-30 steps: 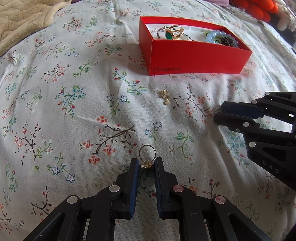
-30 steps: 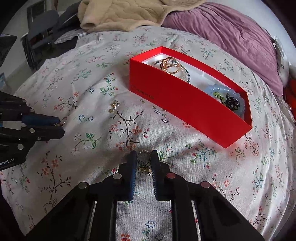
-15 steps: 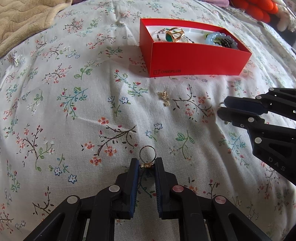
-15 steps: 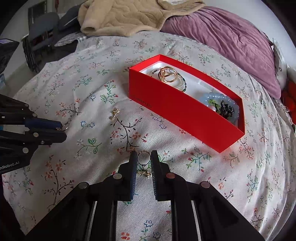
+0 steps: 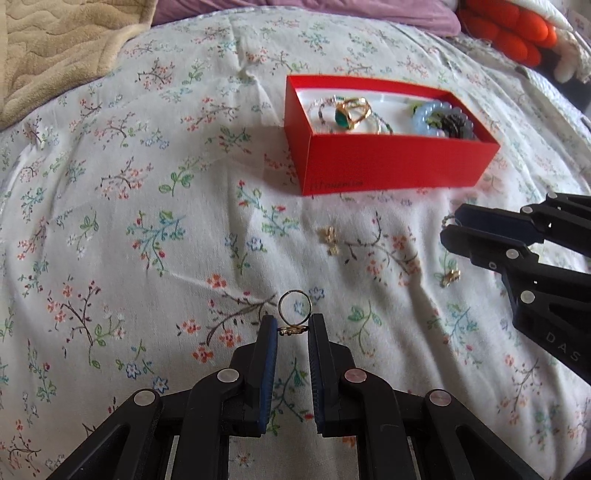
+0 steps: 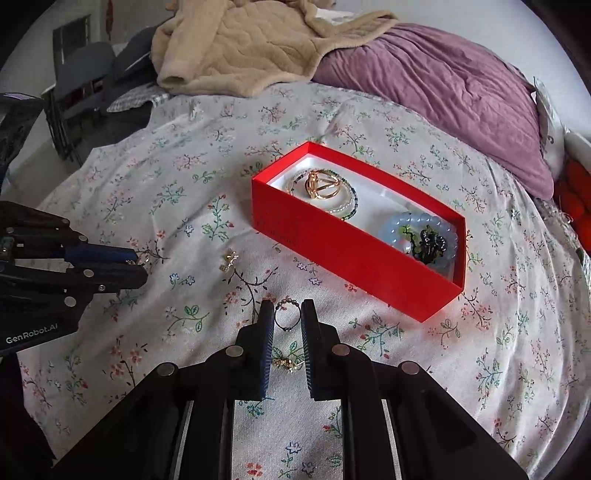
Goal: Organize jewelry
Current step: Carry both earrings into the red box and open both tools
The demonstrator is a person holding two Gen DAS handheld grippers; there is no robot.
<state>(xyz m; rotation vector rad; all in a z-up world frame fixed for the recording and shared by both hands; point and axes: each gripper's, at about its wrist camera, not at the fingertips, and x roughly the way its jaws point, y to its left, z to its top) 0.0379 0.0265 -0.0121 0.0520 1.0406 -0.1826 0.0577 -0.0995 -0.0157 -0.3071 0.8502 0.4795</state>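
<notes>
My left gripper (image 5: 293, 326) is shut on a thin gold ring (image 5: 294, 291), whose hoop stands up above the fingertips over the floral bedspread (image 5: 147, 221). In the right wrist view my right gripper (image 6: 287, 314) is shut on a small beaded ring (image 6: 287, 302), held just off the cover. A red box (image 6: 351, 254) lies beyond both, holding a gold ring with a green stone (image 5: 351, 112), bead bracelets and a pale blue bracelet (image 6: 417, 229). Two small gold pieces lie loose on the cover: one (image 5: 330, 236) in front of the box, one (image 6: 286, 363) under my right fingers.
A beige blanket (image 6: 240, 44) and a purple pillow (image 6: 443, 88) lie at the far side of the bed. Something orange (image 5: 517, 33) sits at the far right. Dark furniture (image 6: 85, 81) stands past the bed's left edge.
My right gripper has lifted a little with the beaded ring, leaving a small gold piece on the cover below it. The left gripper keeps its hold on the gold ring.
</notes>
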